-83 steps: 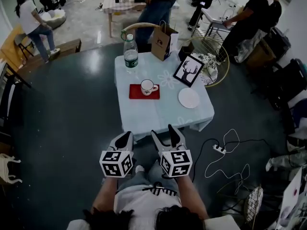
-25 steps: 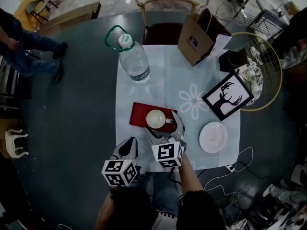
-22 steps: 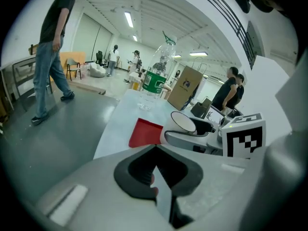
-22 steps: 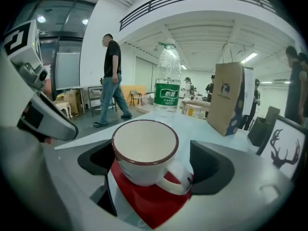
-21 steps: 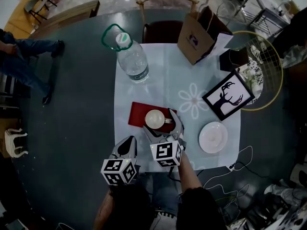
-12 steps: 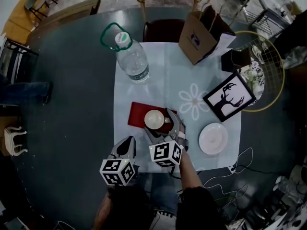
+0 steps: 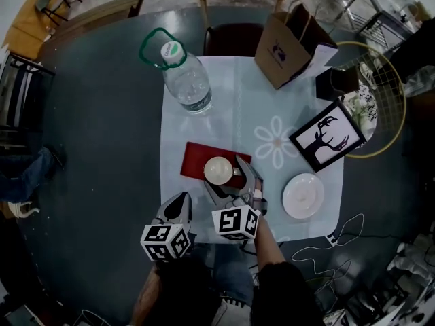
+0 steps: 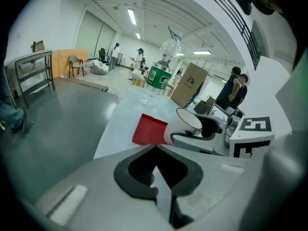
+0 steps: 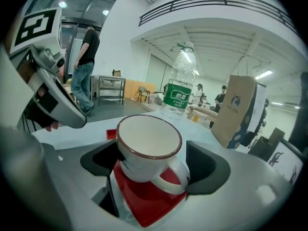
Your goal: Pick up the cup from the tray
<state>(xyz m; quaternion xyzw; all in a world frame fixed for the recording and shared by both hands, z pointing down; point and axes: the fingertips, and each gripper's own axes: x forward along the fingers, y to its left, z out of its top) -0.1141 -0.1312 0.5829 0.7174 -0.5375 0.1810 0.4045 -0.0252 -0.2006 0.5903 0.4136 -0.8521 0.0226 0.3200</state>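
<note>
A white cup [image 7: 219, 170] with a dark rim stands on a red tray [image 7: 194, 158] on a pale-clothed table [image 7: 204, 121]. In the head view its handle points to 3 o'clock. The right gripper's [image 7: 222, 170] wide jaws flank the cup and have just been closing, not yet clamped. At the cup's 7 o'clock, the left gripper [image 7: 182, 199] hangs empty, jaws together.

Most of the tray [image 9: 147, 202] hides beneath the cup [image 9: 147, 148] (only corners show); distant people [image 8: 116, 56] too small.
</note>
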